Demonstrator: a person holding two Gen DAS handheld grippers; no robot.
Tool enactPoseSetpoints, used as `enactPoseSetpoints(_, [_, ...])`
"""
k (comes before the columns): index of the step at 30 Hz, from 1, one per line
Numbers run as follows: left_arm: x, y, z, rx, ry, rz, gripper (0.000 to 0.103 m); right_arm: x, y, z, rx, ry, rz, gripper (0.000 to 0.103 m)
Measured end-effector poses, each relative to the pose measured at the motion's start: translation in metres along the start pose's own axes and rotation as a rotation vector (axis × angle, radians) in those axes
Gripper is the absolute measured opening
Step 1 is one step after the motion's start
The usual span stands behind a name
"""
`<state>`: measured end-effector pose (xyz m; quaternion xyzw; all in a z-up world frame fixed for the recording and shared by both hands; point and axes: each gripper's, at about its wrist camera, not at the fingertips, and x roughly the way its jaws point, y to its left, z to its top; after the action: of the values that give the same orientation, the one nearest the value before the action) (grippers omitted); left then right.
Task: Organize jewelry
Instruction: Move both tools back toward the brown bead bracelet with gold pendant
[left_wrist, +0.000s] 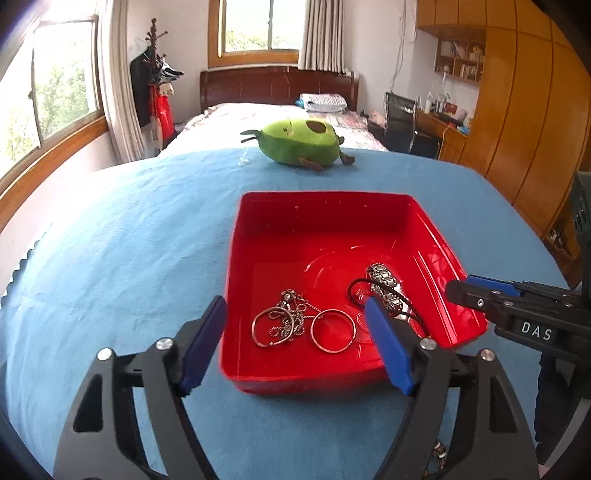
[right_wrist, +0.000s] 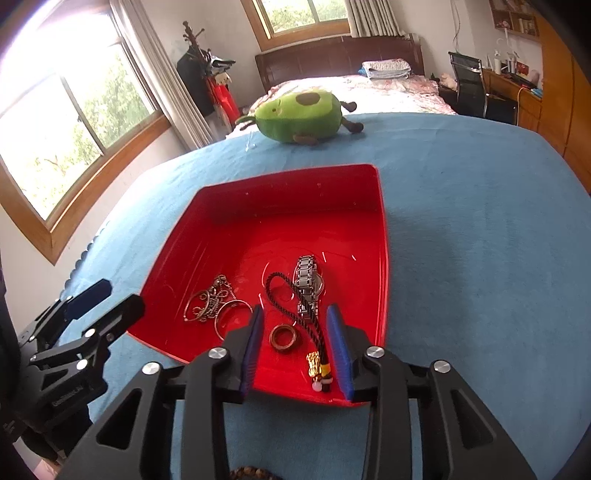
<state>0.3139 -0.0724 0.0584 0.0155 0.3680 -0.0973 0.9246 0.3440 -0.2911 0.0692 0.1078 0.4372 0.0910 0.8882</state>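
Observation:
A red tray (left_wrist: 325, 218) (right_wrist: 288, 206) sits on a blue cloth. In it lie a silver chain with bangles (left_wrist: 280, 323) (right_wrist: 208, 301), a silver ring bangle (left_wrist: 333, 330) (right_wrist: 232, 317), a metal watch (left_wrist: 384, 284) (right_wrist: 308, 282), a black braided cord (left_wrist: 356, 291) (right_wrist: 291, 306) with a gold tassel (right_wrist: 314, 363), and a brown ring (right_wrist: 283, 338). My left gripper (left_wrist: 295, 332) is open at the tray's near edge. My right gripper (right_wrist: 295, 332) is open over the brown ring and cord; it also shows in the left wrist view (left_wrist: 476, 291).
A green avocado plush (left_wrist: 299, 142) (right_wrist: 299, 116) lies on the cloth beyond the tray. The blue cloth (left_wrist: 129, 240) (right_wrist: 480, 240) spreads wide on both sides. A bed, windows, desk and wooden wardrobe stand behind. Dark beads (right_wrist: 255, 472) show at the bottom edge.

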Motion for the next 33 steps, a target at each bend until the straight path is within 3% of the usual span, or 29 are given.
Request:
enactPoseSetpoints(5, [-0.034, 0.003, -0.014, -0.001, -0.026, -0.008, 0.086, -0.021, 0.009, -0.016, -0.022, -0.009, 0.009, 0.041])
enactPoseSetpoints(11, [-0.075, 0.001, -0.042, 0.013, -0.054, -0.016, 0.092, -0.040, 0.017, -0.046, -0.044, 0.010, 0.011, 0.060])
enactPoseSetpoints(13, [-0.087, 0.001, -0.054, 0.018, -0.050, -0.029, 0.093, -0.046, 0.019, -0.060, -0.044, 0.017, 0.016, 0.075])
enactPoseSetpoints(16, [-0.098, 0.006, -0.071, 0.005, -0.046, -0.041, 0.095, -0.055, 0.023, -0.081, -0.050, 0.031, 0.032, 0.081])
enactPoseSetpoints(28, [-0.109, 0.061, -0.149, -0.150, 0.091, 0.057, 0.096, -0.060, 0.022, -0.143, -0.050, 0.145, 0.024, 0.081])
enactPoseSetpoints(33, [-0.112, 0.080, -0.169, -0.215, 0.129, 0.081, 0.096, -0.045, 0.018, -0.153, 0.000, 0.206, 0.092, 0.081])
